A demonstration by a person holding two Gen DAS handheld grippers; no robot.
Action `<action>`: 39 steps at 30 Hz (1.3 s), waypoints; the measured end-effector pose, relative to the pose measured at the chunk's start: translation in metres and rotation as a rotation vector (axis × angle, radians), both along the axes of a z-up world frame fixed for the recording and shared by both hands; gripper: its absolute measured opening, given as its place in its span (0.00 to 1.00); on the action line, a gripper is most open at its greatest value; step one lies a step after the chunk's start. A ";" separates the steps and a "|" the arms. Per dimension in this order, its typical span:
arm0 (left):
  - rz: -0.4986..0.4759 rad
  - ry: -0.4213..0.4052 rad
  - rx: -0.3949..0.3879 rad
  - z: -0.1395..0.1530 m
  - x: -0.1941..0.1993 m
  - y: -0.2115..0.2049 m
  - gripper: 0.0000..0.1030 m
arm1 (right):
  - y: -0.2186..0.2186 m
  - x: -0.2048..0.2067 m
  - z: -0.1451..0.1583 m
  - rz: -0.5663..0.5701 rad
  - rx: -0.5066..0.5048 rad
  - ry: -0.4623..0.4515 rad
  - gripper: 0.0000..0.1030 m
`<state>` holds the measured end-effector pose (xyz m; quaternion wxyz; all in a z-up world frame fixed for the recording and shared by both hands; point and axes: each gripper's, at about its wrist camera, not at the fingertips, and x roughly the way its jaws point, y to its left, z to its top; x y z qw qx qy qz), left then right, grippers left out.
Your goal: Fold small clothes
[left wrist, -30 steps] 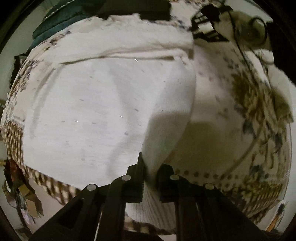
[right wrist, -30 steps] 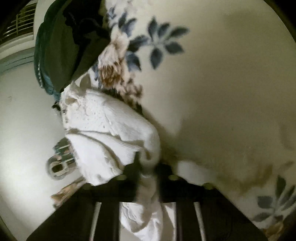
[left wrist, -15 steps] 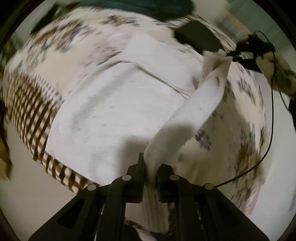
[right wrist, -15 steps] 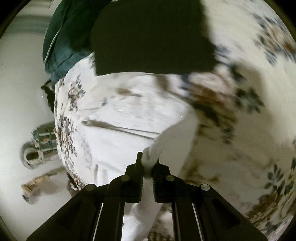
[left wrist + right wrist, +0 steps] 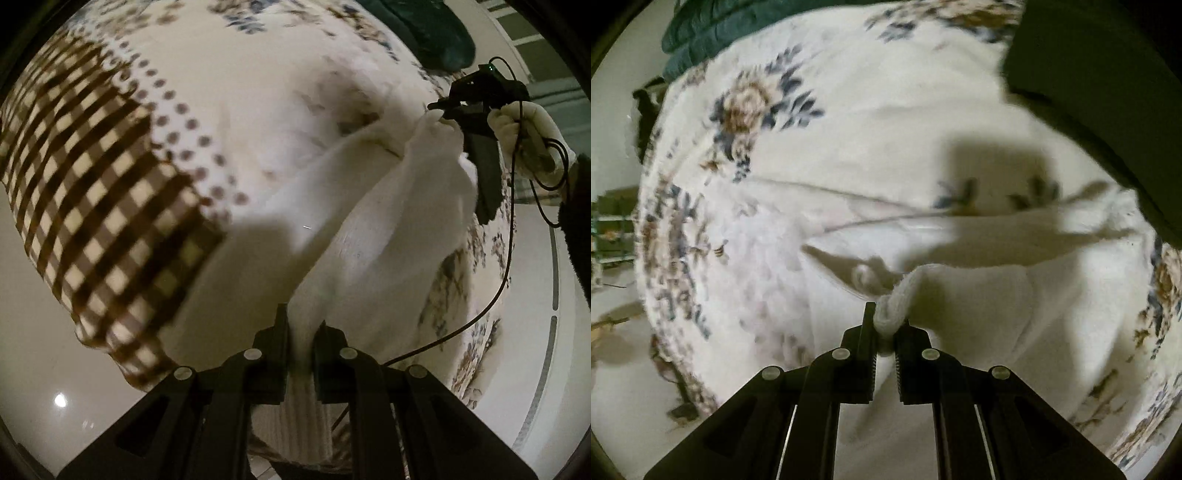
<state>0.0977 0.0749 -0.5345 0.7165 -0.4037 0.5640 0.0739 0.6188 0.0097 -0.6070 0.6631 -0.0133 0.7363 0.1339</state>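
overhead, both tools clench the white knit garment [image 5: 376,236]: left gripper [image 5: 300,328] pinches its ribbed edge, right gripper [image 5: 885,325] a bunched fold, lifted above the floral bedspread [image 5: 849,122].

A floral cover [image 5: 849,122] lies spread out, with a brown check border [image 5: 92,192]. A dark green blanket [image 5: 713,26] sits at its far edge.

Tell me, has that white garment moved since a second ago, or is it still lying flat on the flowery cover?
Yes. The white garment lay flat over the flowery cover before; now its edge hangs lifted between both grippers, folding back and baring the checked border.
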 end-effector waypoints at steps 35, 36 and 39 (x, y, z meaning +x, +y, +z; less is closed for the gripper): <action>-0.186 0.015 0.128 -0.002 0.002 -0.010 0.08 | -0.192 -0.443 -0.040 -0.334 0.116 0.201 0.05; -0.177 0.014 0.125 0.002 0.000 -0.008 0.08 | -0.189 -0.448 -0.039 -0.323 0.112 0.200 0.05; -0.161 0.038 0.158 -0.001 -0.008 0.004 0.04 | -0.185 -0.465 -0.035 -0.282 0.129 0.203 0.04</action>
